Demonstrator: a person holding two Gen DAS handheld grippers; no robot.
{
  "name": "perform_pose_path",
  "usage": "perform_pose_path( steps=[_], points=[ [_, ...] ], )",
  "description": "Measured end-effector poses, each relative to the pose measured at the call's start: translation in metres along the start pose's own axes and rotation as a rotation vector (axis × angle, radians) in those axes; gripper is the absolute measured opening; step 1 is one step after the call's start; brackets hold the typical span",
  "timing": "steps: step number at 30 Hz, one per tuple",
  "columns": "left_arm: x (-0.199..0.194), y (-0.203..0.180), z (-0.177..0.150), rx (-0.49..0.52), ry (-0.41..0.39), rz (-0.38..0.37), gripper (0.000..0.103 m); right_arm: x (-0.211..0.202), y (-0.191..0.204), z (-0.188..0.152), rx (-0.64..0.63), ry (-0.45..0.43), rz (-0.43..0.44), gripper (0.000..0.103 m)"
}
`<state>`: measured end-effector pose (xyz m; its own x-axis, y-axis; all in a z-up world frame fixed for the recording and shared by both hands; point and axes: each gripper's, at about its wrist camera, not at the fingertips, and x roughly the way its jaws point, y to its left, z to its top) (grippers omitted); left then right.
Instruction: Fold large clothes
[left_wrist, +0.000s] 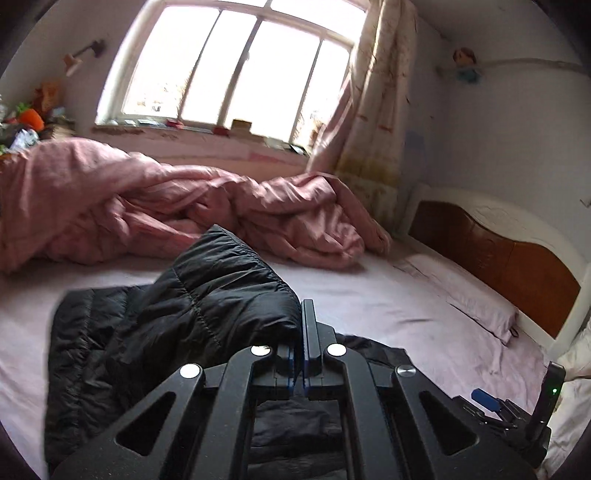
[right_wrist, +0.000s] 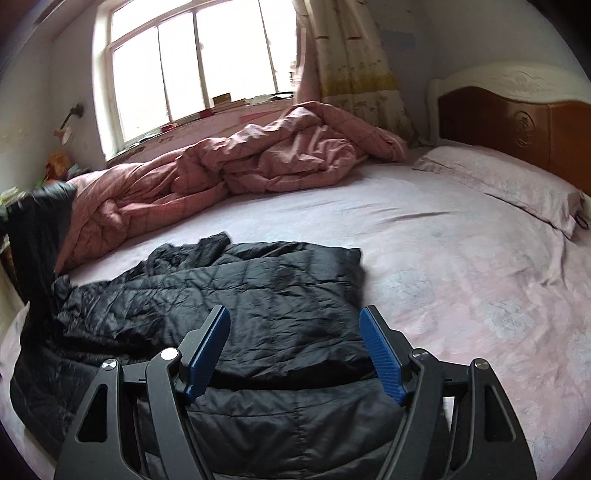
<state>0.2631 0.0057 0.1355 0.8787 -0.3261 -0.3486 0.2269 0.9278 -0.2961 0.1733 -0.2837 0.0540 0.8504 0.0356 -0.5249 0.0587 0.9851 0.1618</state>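
Observation:
A black quilted jacket (right_wrist: 266, 291) lies spread on the pink bed sheet (right_wrist: 443, 258). My left gripper (left_wrist: 301, 325) is shut on a fold of the jacket (left_wrist: 221, 280) and holds that part up off the bed. The raised fabric bulges to the left of the fingers. In the right wrist view the same lifted part stands as a dark column (right_wrist: 37, 229) at the far left. My right gripper (right_wrist: 293, 314) hangs open just above the jacket's near edge, and its blue pads (right_wrist: 380, 347) touch nothing.
A crumpled pink duvet (right_wrist: 258, 162) is heaped along the window side of the bed. A pillow (right_wrist: 509, 184) lies against the wooden headboard (right_wrist: 517, 118) on the right. A curtain (right_wrist: 351, 66) hangs by the window. Clutter (left_wrist: 29, 118) sits at the far left.

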Motion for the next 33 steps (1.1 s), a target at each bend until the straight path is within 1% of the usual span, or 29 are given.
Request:
perform_pose_path(
  steps=[3,4,6,7,8,9,10,11,13,14,16,17,18,20,21,23,24,25,27,28,29,31,32,33],
  points=[
    [0.027,-0.031,-0.024,-0.003,0.056,-0.079,0.002,-0.002,-0.017,0.004,0.050,-0.006,-0.025,0.075],
    [0.034,-0.043,-0.030,0.015,0.074,-0.081,0.002,-0.004,-0.020,0.007,0.059,-0.011,-0.031,0.075],
    [0.051,-0.062,-0.045,0.066,0.138,-0.050,0.004,-0.008,-0.025,0.012,0.065,-0.028,-0.054,0.075],
    [0.057,-0.067,-0.051,0.083,0.163,-0.035,0.009,-0.011,-0.025,0.013,0.054,-0.043,-0.076,0.075],
    [0.061,-0.073,-0.058,0.108,0.193,-0.029,0.022,-0.013,-0.023,0.014,0.038,-0.057,-0.098,0.075],
    [0.062,-0.076,-0.064,0.139,0.223,-0.029,0.030,-0.016,-0.020,0.016,0.002,-0.080,-0.132,0.075],
    [0.057,-0.079,-0.070,0.165,0.236,-0.023,0.047,-0.018,-0.017,0.017,-0.016,-0.093,-0.146,0.075],
    [0.051,-0.078,-0.074,0.183,0.238,-0.009,0.062,-0.020,-0.016,0.018,-0.032,-0.106,-0.152,0.075],
    [0.031,-0.073,-0.077,0.208,0.227,0.040,0.075,-0.023,-0.017,0.019,-0.030,-0.111,-0.136,0.075],
    [0.017,-0.069,-0.078,0.218,0.208,0.059,0.077,-0.024,-0.018,0.019,-0.019,-0.108,-0.124,0.075],
    [-0.012,-0.057,-0.074,0.243,0.161,0.086,0.079,-0.023,-0.021,0.019,-0.002,-0.100,-0.113,0.075],
    [-0.028,-0.049,-0.070,0.255,0.129,0.118,0.081,-0.023,-0.021,0.019,0.003,-0.096,-0.111,0.075],
    [-0.041,-0.041,-0.065,0.259,0.098,0.147,0.083,-0.021,-0.021,0.018,0.009,-0.088,-0.109,0.075],
    [-0.071,-0.021,-0.056,0.254,0.045,0.182,0.087,-0.019,-0.018,0.016,0.012,-0.076,-0.103,0.075],
    [-0.087,-0.008,-0.052,0.250,0.016,0.214,0.088,-0.017,-0.015,0.014,0.007,-0.067,-0.093,0.075],
    [-0.107,0.015,-0.046,0.241,-0.019,0.290,0.091,-0.016,-0.007,0.011,-0.014,-0.055,-0.074,0.075],
    [-0.114,0.029,-0.044,0.227,-0.022,0.324,0.091,-0.015,0.001,0.009,-0.035,-0.047,-0.052,0.075],
    [-0.119,0.046,-0.042,0.195,-0.004,0.358,0.091,-0.015,0.007,0.007,-0.054,-0.041,-0.029,0.075],
    [-0.122,0.084,-0.042,0.091,0.068,0.432,0.091,-0.015,0.025,0.000,-0.103,-0.022,0.027,0.075],
    [-0.125,0.104,-0.044,0.034,0.082,0.441,0.091,-0.014,0.036,-0.004,-0.134,-0.002,0.050,0.075],
    [-0.128,0.121,-0.047,-0.007,0.081,0.433,0.091,-0.015,0.050,-0.008,-0.175,0.026,0.074,0.075],
    [-0.126,0.151,-0.053,-0.075,0.105,0.445,0.090,-0.021,0.075,-0.016,-0.230,0.037,0.110,0.075],
    [-0.123,0.162,-0.056,-0.100,0.115,0.440,0.090,-0.025,0.088,-0.020,-0.246,0.036,0.090,0.075],
    [-0.120,0.172,-0.061,-0.123,0.132,0.437,0.090,-0.025,0.102,-0.022,-0.256,0.048,0.033,0.075]
  ],
)
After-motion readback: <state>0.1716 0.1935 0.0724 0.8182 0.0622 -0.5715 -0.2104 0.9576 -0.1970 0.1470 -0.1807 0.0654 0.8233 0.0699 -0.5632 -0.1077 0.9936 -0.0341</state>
